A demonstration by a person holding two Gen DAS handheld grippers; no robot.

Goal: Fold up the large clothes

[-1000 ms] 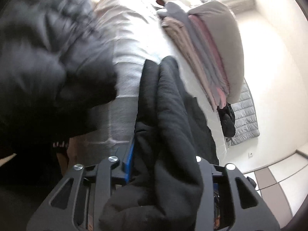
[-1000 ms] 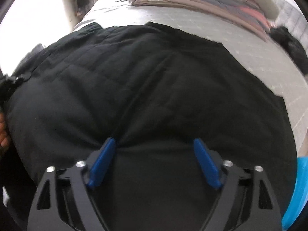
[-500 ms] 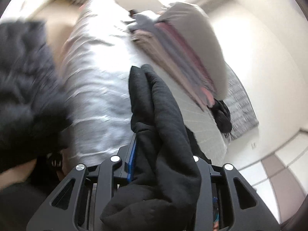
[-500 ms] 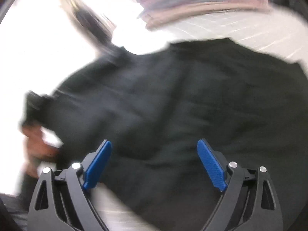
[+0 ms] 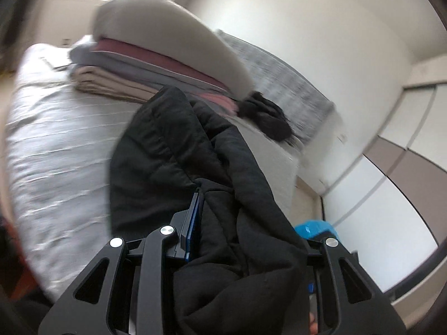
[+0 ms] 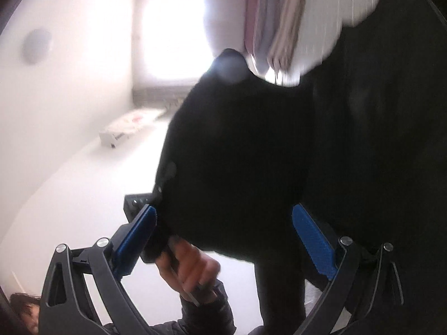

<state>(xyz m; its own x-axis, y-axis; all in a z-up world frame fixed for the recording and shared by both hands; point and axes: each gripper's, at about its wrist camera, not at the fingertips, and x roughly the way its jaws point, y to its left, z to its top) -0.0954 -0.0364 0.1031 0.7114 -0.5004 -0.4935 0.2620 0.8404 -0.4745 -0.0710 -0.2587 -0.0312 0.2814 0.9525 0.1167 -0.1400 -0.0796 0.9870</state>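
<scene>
A large black quilted jacket [image 5: 178, 150] hangs from my left gripper [image 5: 215, 217], which is shut on a bunched edge of it; the cloth drapes over the right finger and hides it. The jacket's far end rests on the grey-white bed [image 5: 56, 145]. In the right wrist view the same black jacket [image 6: 265, 153] fills the middle and right. My right gripper [image 6: 223, 240] is open, its blue pads [image 6: 137, 237] wide apart with the jacket in front of them, not clamped. A hand [image 6: 192, 268] holding the other gripper shows below.
A stack of folded pink, grey and beige clothes with a grey pillow on top [image 5: 156, 58] lies at the bed's far side. A small dark garment [image 5: 268, 117] lies by the bed's edge. A blue object [image 5: 315, 229] sits on the floor near the wardrobe [image 5: 391, 167].
My left gripper has swung round with the jacket still held, now facing across the bed toward the wardrobe. My right gripper has lifted and tilted up off the jacket, staying open.
</scene>
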